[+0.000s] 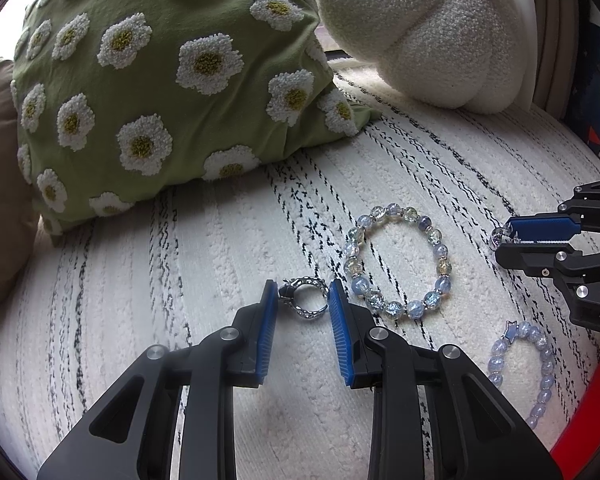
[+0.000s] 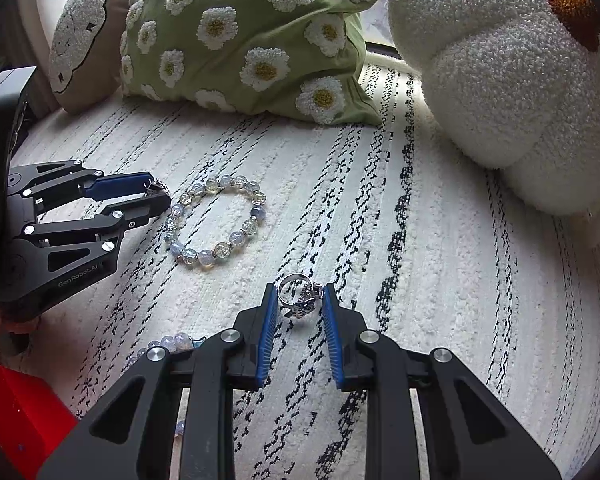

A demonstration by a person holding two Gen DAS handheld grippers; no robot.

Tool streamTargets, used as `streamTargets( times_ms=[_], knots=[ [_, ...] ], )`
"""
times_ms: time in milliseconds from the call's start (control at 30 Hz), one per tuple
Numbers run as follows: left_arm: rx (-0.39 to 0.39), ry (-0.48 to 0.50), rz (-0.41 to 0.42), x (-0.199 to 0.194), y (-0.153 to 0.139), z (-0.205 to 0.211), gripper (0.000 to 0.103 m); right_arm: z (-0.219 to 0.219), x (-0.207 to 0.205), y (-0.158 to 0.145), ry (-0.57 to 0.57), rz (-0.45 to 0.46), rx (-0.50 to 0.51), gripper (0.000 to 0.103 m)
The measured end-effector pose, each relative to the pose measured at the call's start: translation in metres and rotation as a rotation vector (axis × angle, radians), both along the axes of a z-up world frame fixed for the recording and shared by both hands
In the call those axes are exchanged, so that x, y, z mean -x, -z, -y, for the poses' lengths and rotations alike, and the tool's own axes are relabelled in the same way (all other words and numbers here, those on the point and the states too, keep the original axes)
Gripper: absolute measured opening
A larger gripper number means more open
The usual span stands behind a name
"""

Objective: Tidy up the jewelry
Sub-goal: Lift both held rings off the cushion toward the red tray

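Observation:
In the left wrist view my left gripper [image 1: 302,292] is shut on a chunky silver ring [image 1: 312,283], which spans the gap between the blue pads just above the white rug [image 1: 220,264]. My right gripper [image 2: 298,294] is shut on a second silver ring [image 2: 305,303] with an ornate top. Each gripper also shows in the other view: the right gripper [image 1: 500,240] at the right edge, the left gripper [image 2: 160,191] at the left. A pale blue and yellow beaded bracelet [image 1: 358,286] [image 2: 206,257] lies flat between them. A blue beaded bracelet [image 1: 544,364] [image 2: 168,342] with a star lies nearer me.
A green daisy pillow [image 1: 160,92] [image 2: 244,36] and a white plush cushion [image 1: 428,32] [image 2: 500,72] bound the rug at the back. A beige cushion [image 2: 80,40] sits far left. A red box [image 1: 592,420] [image 2: 24,412] stands close by the blue bracelet.

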State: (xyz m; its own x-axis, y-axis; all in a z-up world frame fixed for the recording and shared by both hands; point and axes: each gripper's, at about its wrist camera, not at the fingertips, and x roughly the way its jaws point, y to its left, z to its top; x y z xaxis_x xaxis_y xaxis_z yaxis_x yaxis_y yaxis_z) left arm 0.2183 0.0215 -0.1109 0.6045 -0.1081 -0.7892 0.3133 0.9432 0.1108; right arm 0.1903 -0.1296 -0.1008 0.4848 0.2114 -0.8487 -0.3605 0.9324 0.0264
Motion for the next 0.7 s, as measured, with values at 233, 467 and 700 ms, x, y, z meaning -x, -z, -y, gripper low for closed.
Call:
streamTargets(
  times_ms=[233,467,700],
  knots=[
    [0.007,0.0,-0.007,0.001,-0.003,-0.001,0.025,0.0,-0.001,-0.001,0.005,-0.003,0.006,0.023],
    [0.014,0.004,0.004,0.013,-0.017,0.0,0.025,0.0,0.003,-0.005,0.012,0.006,0.016,0.023],
    [0.021,-0.017,0.01,0.031,-0.039,-0.005,0.025,0.005,0.014,-0.019,0.025,0.025,0.003,0.023]
  ],
)
